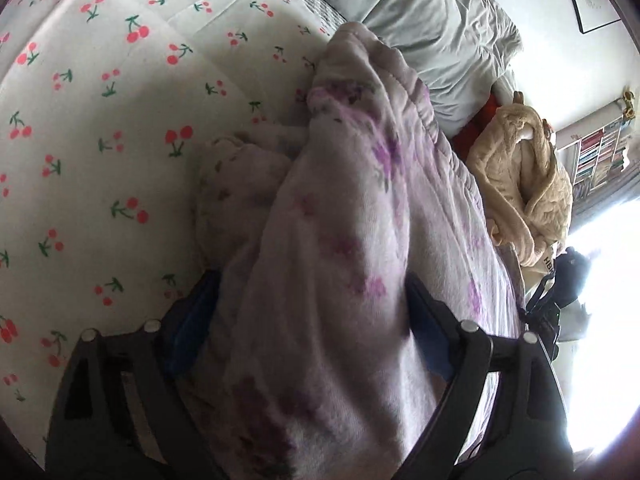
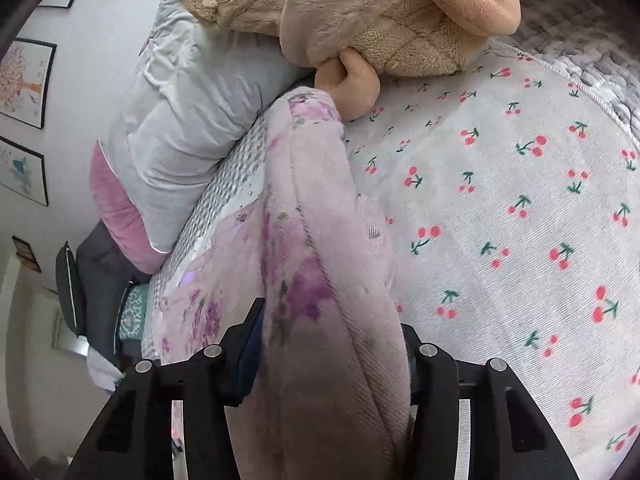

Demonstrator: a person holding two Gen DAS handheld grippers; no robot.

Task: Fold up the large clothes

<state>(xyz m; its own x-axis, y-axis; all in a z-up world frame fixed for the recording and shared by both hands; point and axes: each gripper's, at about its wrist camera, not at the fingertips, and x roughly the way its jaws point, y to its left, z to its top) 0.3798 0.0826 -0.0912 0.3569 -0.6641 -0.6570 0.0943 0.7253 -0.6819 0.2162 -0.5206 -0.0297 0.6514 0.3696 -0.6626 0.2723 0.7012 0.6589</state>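
Note:
A pale lilac fleece garment with purple flowers lies bunched on the cherry-print bed sheet. My left gripper is shut on a thick fold of it; the cloth fills the gap between the blue pads and hides the fingertips. The other end of the same garment runs up the right wrist view. My right gripper is shut on it too, with the fold bulging between the black fingers. The cherry sheet lies to its right.
A beige plush robe lies at the bed's far side, also seen in the right wrist view. A grey duvet and pink pillow sit by the wall. A bookshelf and bright window stand at the right.

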